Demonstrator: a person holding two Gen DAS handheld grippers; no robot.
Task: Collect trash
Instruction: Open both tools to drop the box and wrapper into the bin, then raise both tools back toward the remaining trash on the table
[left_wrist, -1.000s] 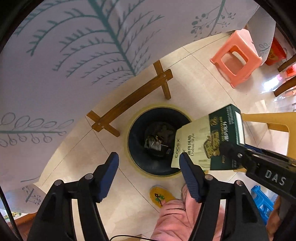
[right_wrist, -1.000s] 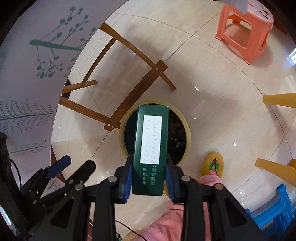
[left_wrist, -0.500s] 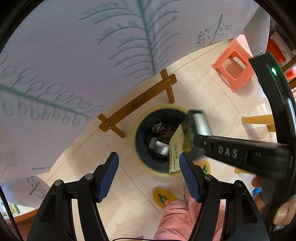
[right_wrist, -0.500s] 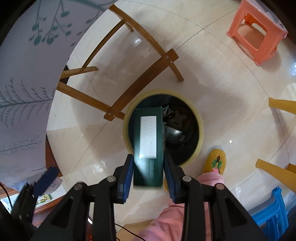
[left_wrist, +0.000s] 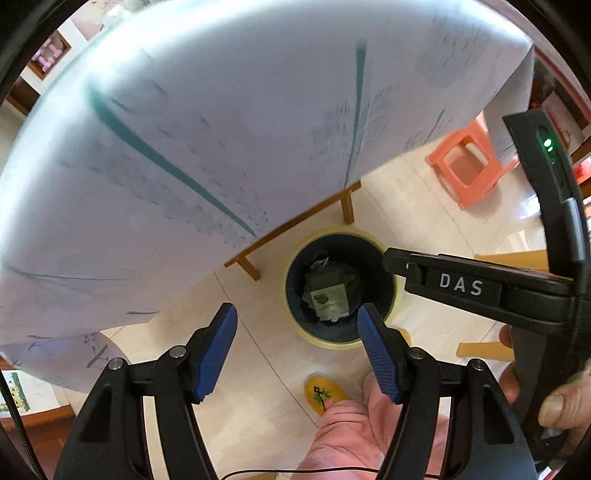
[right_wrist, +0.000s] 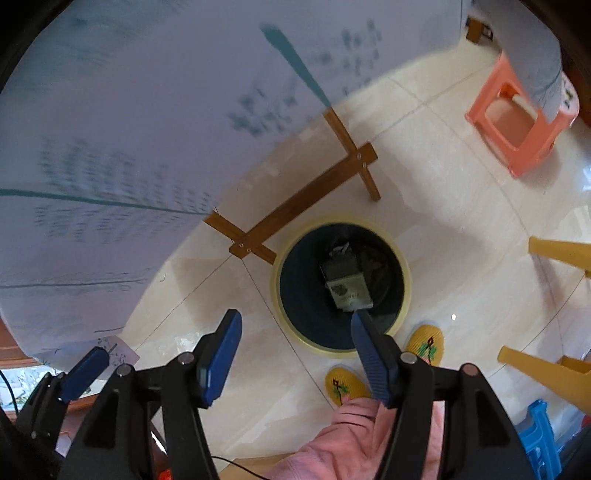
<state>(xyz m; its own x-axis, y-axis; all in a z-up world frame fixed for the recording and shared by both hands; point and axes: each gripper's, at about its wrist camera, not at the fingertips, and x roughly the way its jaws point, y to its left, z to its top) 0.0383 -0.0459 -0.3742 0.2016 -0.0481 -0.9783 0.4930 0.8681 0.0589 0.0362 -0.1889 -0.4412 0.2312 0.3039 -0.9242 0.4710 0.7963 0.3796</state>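
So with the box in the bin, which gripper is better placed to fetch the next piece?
Left, marginally. Both the left gripper and right gripper are open and empty, but the right hangs over the bin holding the box.

Box (right_wrist: 347, 286) in bin (right_wrist: 295, 314), beside table foot (right_wrist: 295, 206)

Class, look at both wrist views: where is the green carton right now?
The green carton lies inside the round bin on the floor, atop other rubbish, beside the table's wooden foot and ahead of the open right gripper.

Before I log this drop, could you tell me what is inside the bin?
The green carton lies on crumpled scraps in the bin; whatever is beneath it is covered.
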